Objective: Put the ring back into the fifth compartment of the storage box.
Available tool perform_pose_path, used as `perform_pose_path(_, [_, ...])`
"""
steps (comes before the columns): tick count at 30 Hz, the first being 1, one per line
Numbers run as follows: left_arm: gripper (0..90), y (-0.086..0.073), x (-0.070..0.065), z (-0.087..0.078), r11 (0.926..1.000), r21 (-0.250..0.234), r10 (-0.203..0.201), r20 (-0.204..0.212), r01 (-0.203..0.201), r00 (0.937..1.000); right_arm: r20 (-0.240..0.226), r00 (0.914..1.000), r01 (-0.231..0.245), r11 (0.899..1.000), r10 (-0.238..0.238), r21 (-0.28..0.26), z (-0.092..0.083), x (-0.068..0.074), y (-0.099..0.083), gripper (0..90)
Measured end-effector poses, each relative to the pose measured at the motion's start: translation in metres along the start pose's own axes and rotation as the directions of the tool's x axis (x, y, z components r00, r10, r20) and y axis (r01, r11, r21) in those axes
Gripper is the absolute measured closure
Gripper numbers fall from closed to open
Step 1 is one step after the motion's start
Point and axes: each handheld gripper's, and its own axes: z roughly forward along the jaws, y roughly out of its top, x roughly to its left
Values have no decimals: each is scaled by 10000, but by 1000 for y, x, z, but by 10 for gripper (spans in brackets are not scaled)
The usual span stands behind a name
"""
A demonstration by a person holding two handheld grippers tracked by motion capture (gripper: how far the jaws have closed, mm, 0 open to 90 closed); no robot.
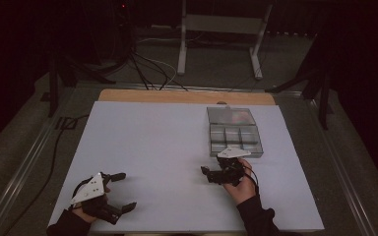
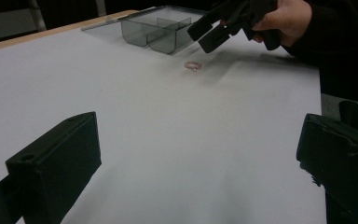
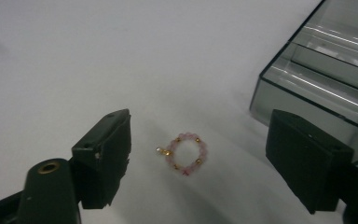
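A small ring of pink and gold beads (image 3: 185,153) lies on the white table sheet, between the spread jaws of my right gripper (image 3: 205,158), which hovers open over it without touching. From the left gripper view the bead ring (image 2: 192,66) is a faint dot below the right gripper (image 2: 209,30). A grey clear compartment box (image 1: 235,133) with its lid folded back stands just beyond the right gripper (image 1: 207,174). My left gripper (image 1: 123,191) rests open near the front left of the sheet, with nothing between its jaws.
The white sheet (image 1: 152,147) covers most of the table, with a wooden strip (image 1: 177,96) along the far edge. The box wall (image 3: 307,100) stands close to the right jaw. Cables and a metal stand lie on the floor behind.
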Motion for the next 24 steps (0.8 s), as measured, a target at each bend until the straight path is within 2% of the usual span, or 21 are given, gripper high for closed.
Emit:
perform_pose_path(1, [10,0,0,0,10000,13,18,-1,-18,10000,200,9998,-24,10000,23,39,1,-1,1,260])
perform_pose_path(4, [10,0,0,0,10000,39,31,-3,-31,10000,398,9990,-227,9997,222,125,3,-1,1,319])
perform_pose_path(10, [10,0,0,0,10000,23,14,3,-14,10000,394,9982,-456,9985,444,294,5,-2,2,416])
perform_pose_path(15, [10,0,0,0,10000,17,19,5,-19,10000,418,9981,-477,9978,458,457,8,-2,2,506])
perform_pose_path(24, [10,0,0,0,10000,-4,5,21,-5,10000,573,9982,-209,9968,165,768,17,-1,2,646])
